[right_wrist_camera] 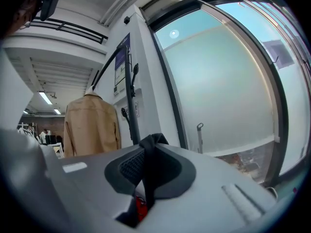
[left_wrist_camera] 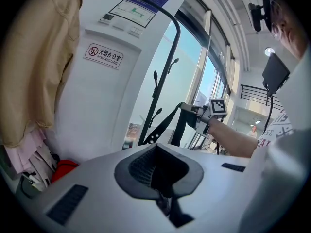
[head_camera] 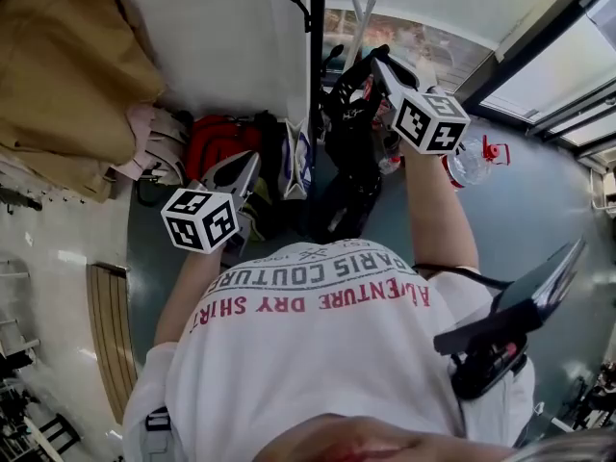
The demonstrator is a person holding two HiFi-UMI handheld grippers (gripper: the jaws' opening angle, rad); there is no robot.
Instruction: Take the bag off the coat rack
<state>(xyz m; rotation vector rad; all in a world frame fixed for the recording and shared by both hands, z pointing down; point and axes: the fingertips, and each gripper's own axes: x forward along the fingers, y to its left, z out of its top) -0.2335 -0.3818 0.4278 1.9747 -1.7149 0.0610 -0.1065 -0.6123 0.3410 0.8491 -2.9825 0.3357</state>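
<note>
Right gripper [right_wrist_camera: 147, 164]: clamped on the black strap [right_wrist_camera: 151, 147], so that the load is borne by the strap.
Left gripper [left_wrist_camera: 163, 183]: closed on nothing, held low.
Bag [head_camera: 348, 152]: suspended below the right gripper, just beside the coat rack [head_camera: 316, 27]; whether it is off its hook cannot be told.

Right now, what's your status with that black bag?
Right gripper shut on bag strap, held high. Left gripper shut, empty. Black bag hangs beside coat rack.

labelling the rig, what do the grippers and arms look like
The left gripper and right gripper have pale grey shells, dark ribbed pads and a white cube of black square markers. Arms are bare below a white T-shirt with red and grey lettering.
</note>
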